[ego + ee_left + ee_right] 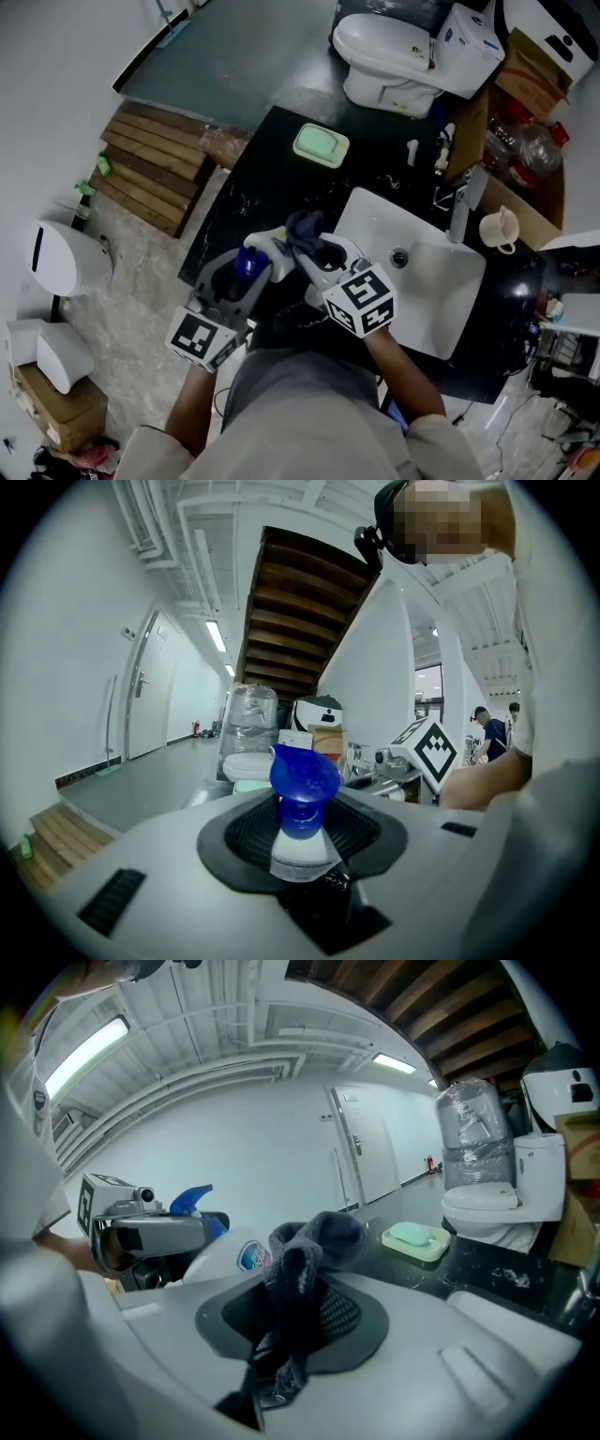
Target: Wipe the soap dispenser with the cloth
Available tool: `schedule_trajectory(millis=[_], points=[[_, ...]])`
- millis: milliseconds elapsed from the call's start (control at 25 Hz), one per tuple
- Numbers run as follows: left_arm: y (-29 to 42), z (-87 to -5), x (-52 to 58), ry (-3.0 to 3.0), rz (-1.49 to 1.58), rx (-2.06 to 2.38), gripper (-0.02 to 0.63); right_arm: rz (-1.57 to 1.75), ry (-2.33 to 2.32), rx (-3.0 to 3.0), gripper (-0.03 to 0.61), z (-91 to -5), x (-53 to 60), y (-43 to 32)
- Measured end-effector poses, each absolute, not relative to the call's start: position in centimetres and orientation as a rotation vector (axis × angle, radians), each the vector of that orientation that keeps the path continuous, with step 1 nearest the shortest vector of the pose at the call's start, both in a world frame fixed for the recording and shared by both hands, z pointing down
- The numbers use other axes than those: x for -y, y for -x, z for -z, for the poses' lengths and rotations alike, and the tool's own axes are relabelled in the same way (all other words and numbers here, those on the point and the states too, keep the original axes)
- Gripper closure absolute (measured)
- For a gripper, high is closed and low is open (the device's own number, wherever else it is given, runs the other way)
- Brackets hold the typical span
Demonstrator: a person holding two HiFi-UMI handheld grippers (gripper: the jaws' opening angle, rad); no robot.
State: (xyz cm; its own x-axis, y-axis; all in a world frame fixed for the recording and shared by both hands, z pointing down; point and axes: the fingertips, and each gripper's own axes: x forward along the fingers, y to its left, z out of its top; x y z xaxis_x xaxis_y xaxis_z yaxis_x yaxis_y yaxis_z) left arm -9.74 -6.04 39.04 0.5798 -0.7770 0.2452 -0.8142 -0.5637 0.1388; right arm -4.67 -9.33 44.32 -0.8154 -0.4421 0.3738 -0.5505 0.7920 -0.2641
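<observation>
The soap dispenser (269, 249) is a white bottle with a blue pump head (303, 780). My left gripper (246, 274) is shut on its neck and holds it above the black counter's front edge. In the left gripper view the pump stands up between the pads. My right gripper (317, 255) is shut on a dark grey cloth (305, 228), which bunches up above its jaws. In the right gripper view the cloth (307, 1255) sits right beside the bottle's white body (234, 1256); whether they touch I cannot tell. The left gripper (150, 1232) shows there at the left.
A white sink basin (441, 291) with a faucet (461, 214) lies to the right in the black counter (248, 192). A green soap dish (321, 145) sits at the counter's back. A toilet (389, 56) stands beyond, a wooden pallet (150, 169) lies on the floor at left.
</observation>
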Motion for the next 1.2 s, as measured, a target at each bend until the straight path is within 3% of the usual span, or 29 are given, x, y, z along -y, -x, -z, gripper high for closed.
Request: schedule_trajectory(millis=[1200], points=[[10.5,-39.7,5.0,-2.564,-0.225,1.289,0.474,-0.554,-0.751,2.532,0.505,-50.1,11.6,3.1]])
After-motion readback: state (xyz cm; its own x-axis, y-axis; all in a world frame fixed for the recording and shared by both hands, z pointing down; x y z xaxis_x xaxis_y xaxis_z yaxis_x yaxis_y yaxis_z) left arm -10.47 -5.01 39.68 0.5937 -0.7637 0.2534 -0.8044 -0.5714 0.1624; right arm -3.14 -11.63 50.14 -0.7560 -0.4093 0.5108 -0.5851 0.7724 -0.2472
